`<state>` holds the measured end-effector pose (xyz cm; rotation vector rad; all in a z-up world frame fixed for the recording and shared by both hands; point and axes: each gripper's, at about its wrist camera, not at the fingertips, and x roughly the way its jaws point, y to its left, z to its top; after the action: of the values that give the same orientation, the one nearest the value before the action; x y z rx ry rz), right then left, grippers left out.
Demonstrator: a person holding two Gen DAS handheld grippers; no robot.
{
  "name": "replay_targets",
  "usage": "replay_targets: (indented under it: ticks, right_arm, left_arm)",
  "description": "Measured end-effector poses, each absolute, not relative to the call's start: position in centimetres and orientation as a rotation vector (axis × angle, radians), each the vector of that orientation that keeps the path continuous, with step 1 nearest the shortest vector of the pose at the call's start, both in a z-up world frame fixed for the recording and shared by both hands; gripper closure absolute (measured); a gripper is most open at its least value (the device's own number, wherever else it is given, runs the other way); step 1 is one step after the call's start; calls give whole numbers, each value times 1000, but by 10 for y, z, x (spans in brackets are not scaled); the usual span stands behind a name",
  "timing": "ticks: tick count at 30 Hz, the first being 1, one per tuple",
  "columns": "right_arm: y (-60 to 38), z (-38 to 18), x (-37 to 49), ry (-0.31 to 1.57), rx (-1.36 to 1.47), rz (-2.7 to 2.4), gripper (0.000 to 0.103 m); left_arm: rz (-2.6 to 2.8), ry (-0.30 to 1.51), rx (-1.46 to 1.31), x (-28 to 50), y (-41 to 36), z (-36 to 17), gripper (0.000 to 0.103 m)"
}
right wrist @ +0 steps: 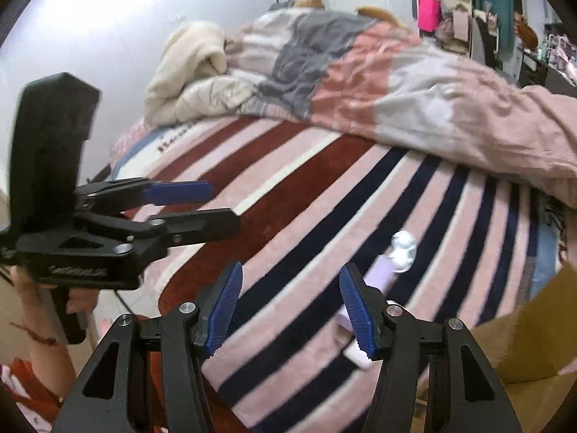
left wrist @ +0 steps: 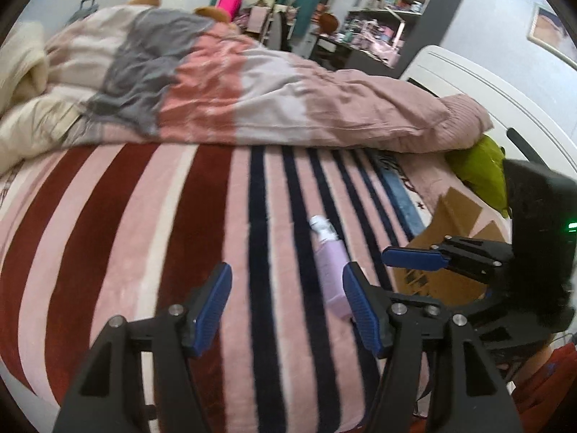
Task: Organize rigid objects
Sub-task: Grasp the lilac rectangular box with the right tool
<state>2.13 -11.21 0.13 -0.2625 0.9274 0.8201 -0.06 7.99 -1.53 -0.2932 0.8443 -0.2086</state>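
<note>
Your left gripper hangs over the near part of the striped blanket, its jaws spread wide with nothing between them. In the right wrist view it shows from the side at the left, gripped in your left hand, and its blue pads stand well apart there too.

Just right of its right pad, the purple bottle lies flat on the blanket, white cap pointing far; whether pad and bottle touch is hard to tell.

Your right gripper is also wide open and holds nothing. The bottle runs partly behind its right finger, the near end hidden.

Farther right, a cardboard box sits at the blanket's edge, with a green toy beyond it. A rumpled duvet lies across the far side of the bed.
</note>
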Motion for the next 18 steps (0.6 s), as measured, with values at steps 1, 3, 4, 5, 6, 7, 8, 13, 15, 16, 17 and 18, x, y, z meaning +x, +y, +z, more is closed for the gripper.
replay_targets:
  ticks: [1,3,4,5,6,7,8,13,15,16,17,18]
  right_arm:
    - [-104,-8,24,944,-272,807,50]
    - [-94,-27,30,972,-319,741,50]
    - [-93,-39,34,989,-348,693,50]
    - [-93,-49,37,1006,-362,657,50]
    - [-94,-63,42,1027,-373,610,50]
    - [-98,-70,46,1038,-377,576,50]
    - [-101,-77,50,1045,-378,541,50]
    - [-106,-106,72,1064,-395,413,50]
    - [-105,-110,76,1073,-356,445,50]
    - [-103,-110,75,1067,-333,478,50]
    - [-101,-108,74,1049,-324,504,50]
    - [-97,-105,72,1027,-324,529,50]
  left_arm:
    - [-206,849,-304,-3,84,-19,43]
    - [-200,861,-322,-6,93,-30,43]
    - [-199,865,-324,-6,95,-33,43]
    - [-196,870,-326,-7,99,-38,43]
    - [-194,875,-332,-7,102,-42,43]
    - [-193,880,-342,-6,105,-46,43]
    - [-195,884,-350,-6,106,-48,43]
    - [-202,889,-358,-7,110,-52,43]
    - [-196,890,-362,-7,112,-52,43]
    - [-191,891,-364,-8,112,-52,43]
    - [-187,892,-365,-8,113,-52,43]
    - [-182,893,-367,-8,113,-53,43]
